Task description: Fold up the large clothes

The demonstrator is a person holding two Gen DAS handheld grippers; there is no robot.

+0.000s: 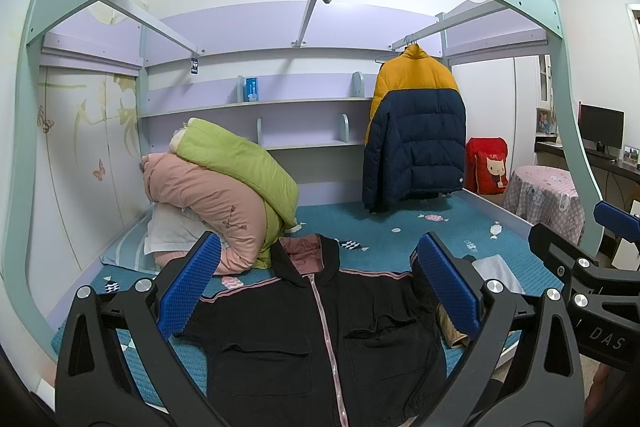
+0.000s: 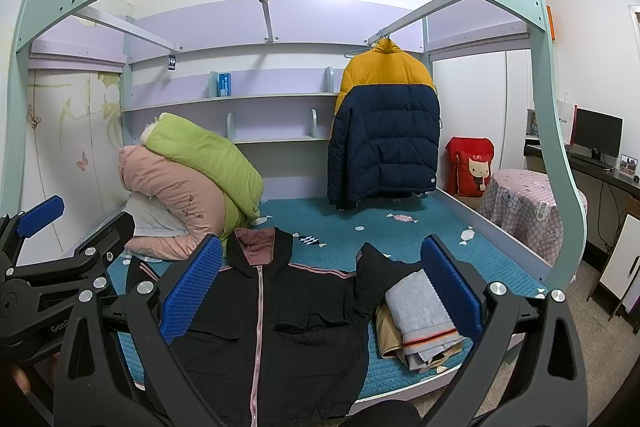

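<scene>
We held 2 grippers, left (image 1: 318,285) and right (image 2: 320,287), jaws apart and gripping nothing, above the black jacket (image 2: 256,327) lying flat on the bed (image 2: 360,227).

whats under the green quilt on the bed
The green quilt rests on a rolled pink quilt, with a white pillow beneath that. Whatever lies behind or deeper under the pile is covered.

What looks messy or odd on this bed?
The black jacket lies face up but not flat: one sleeve is bunched beside the folded clothes. The quilts slump in a leaning heap, and a puffer coat hangs over the mattress.
</scene>
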